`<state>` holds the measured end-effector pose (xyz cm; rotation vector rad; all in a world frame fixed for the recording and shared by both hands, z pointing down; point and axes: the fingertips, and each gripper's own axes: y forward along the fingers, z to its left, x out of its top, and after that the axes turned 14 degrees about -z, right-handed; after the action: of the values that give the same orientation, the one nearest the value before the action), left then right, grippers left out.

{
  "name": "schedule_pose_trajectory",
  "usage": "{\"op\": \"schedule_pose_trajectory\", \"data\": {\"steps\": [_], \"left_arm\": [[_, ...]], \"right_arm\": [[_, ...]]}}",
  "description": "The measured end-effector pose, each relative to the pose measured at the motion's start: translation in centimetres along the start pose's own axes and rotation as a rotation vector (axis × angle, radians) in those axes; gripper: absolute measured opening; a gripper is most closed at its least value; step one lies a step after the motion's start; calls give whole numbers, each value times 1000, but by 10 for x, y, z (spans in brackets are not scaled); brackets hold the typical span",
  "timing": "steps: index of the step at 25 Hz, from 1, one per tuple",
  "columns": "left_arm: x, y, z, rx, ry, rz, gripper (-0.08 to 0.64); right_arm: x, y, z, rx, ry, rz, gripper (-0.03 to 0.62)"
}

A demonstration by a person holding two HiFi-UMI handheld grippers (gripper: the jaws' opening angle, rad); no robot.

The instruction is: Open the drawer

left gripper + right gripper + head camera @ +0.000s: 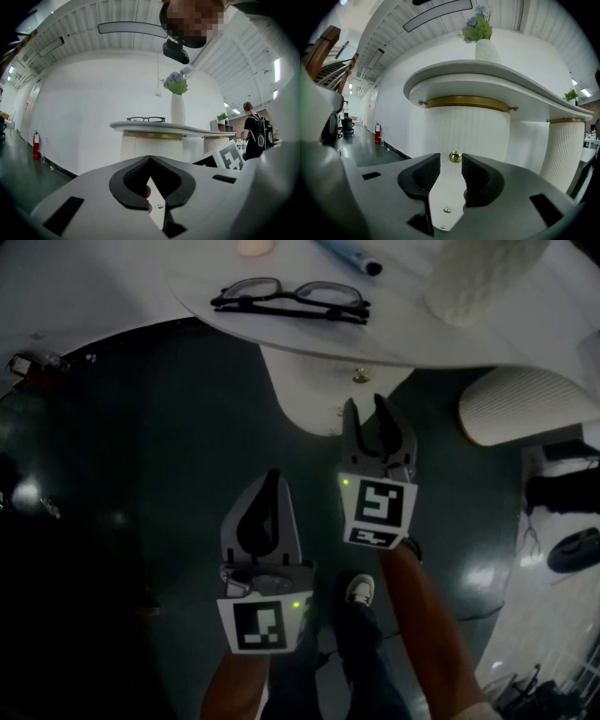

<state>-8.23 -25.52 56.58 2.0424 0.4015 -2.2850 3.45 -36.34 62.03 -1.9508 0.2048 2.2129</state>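
I'm holding the right gripper point(366, 412) released, jaws wide, with the drawer's point(466, 129) brass knob point(455, 157) sitting at its 12 o'clock, lined up with the gap, ungripped. The left gripper point(272, 479) is hanging clenched, empty. The drawer's looking closed. The vase point(487, 50) up top is holding flowers point(478, 28).

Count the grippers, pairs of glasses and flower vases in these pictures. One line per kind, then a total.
grippers: 2, the left gripper and the right gripper
glasses: 1
vase: 1
total: 4
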Motion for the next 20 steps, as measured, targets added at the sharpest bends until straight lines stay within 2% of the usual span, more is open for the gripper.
{"op": "schedule_pose_trajectory", "data": {"steps": [3, 10, 20], "left_arm": [[-1, 0, 3, -4, 11, 8, 2], [-3, 0, 9, -10, 20, 18, 2], [-7, -2, 15, -4, 24, 29, 2]], "right_arm": [[-4, 14, -3, -28, 18, 16, 130], [-16, 35, -7, -62, -3, 60, 130], [-15, 44, -13, -105, -17, 53, 110]]}}
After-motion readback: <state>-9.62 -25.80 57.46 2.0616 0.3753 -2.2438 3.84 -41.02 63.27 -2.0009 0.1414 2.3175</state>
